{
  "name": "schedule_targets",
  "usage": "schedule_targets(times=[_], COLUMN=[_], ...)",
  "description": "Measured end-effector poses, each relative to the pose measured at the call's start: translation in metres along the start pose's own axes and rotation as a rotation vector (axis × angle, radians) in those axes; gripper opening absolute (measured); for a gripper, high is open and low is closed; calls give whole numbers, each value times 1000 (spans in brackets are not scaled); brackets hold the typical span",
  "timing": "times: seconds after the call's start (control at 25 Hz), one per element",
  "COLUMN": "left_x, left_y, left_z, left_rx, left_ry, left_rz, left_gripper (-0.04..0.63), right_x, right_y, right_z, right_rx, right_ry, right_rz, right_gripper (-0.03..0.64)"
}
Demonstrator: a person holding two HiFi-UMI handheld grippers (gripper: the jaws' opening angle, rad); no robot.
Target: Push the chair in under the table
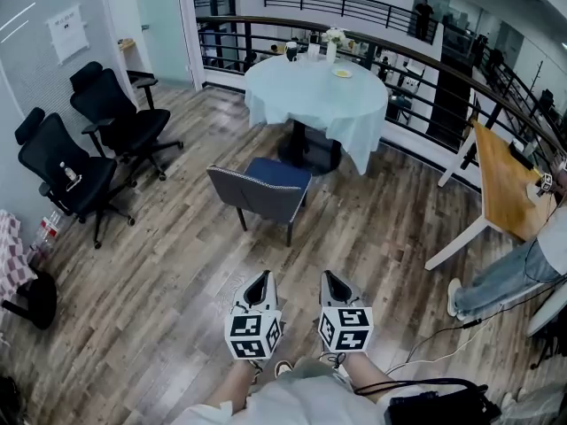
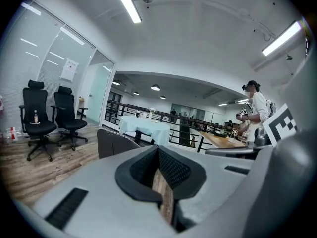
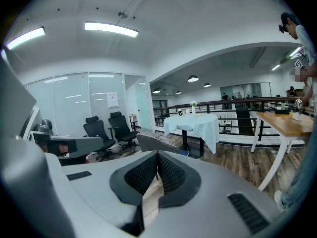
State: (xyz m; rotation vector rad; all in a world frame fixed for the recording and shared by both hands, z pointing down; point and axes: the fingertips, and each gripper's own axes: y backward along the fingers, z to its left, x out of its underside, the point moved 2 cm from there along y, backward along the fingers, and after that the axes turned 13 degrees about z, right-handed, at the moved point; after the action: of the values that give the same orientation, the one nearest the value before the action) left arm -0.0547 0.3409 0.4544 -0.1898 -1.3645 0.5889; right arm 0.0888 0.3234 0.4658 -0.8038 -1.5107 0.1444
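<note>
Grey chair (image 1: pixel 261 193) sits apart from table (image 1: pixel 301 94) bearing flower vase (image 1: pixel 331 50); left gripper (image 1: pixel 260 278), right gripper (image 1: pixel 330 278) jaws closed.

Right gripper (image 3: pixel 158 156): jaws together, nothing between them.
Chair (image 3: pixel 154 144): grey back showing just above the gripper.
Tabletop (image 3: pixel 194 121): round, pale cloth, beyond the chair.
Office chairs (image 3: pixel 106 129): two, black, left.

The grey plastic left gripper (image 1: pixel 260 277), a black-and-white marker cube on its back, sits near 6 o'clock in the head view, nose toward 12. The matching grey plastic right gripper (image 1: pixel 330 277) lies just beside it at its 3 o'clock, parallel and apart. Each one's black textured pads (image 2: pixel 173 170) meet at the tips (nothing between them). Two bare forearms (image 1: pixel 232 386) trail toward 6 o'clock.
</note>
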Motion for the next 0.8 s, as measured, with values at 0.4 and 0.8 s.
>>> schedule_targets(times=[0.4, 0.8], left_x=[-4, -11], left_y=[-8, -48], left_z=[27, 42], left_rx=[-9, -3], left_ry=[35, 35], left_rz=[1, 40], left_gripper=[3, 3], right_x=[-4, -14], right_y=[-13, -59], right_z=[-7, -14], right_rx=[36, 21], right_ry=[3, -14], right_rz=[22, 62], right_gripper=[17, 17])
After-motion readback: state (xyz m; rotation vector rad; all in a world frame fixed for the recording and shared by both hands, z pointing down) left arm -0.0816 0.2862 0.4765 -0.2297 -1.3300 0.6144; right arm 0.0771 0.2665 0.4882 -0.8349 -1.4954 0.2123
